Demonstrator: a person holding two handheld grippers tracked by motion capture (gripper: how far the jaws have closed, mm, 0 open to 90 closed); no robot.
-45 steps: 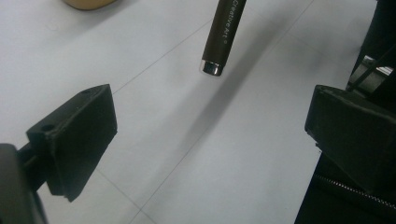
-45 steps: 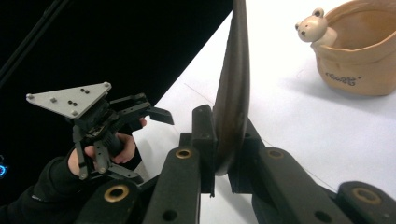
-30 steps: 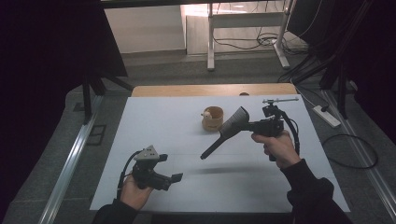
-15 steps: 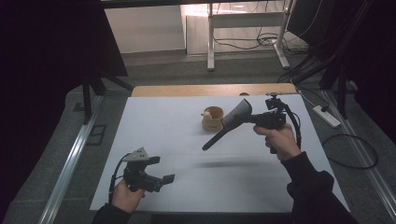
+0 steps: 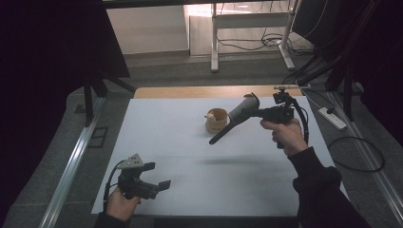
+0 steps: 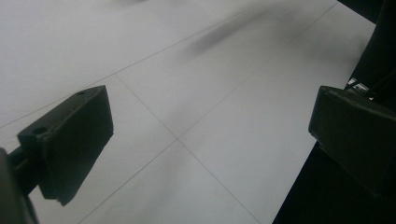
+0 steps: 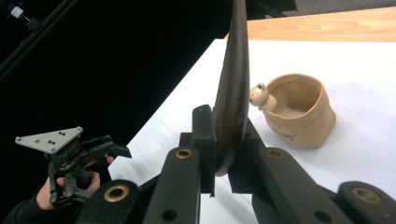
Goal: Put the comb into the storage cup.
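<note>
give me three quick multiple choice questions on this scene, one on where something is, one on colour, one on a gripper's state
1. Where is the tan pot?
A. on the white table
B. on the floor
C. in the left gripper

2. What colour is the long tool held by the right gripper?
A. red
B. dark
C. yellow

3. How do the left gripper's jaws stand?
A. shut on the pot
B. shut on the tool
C. open, nothing between them

Answers:
1. A, it stands on the sheet beyond the tool's tip.
2. B, it looks dark grey to black.
3. C, the left gripper view shows bare table between them.
</note>
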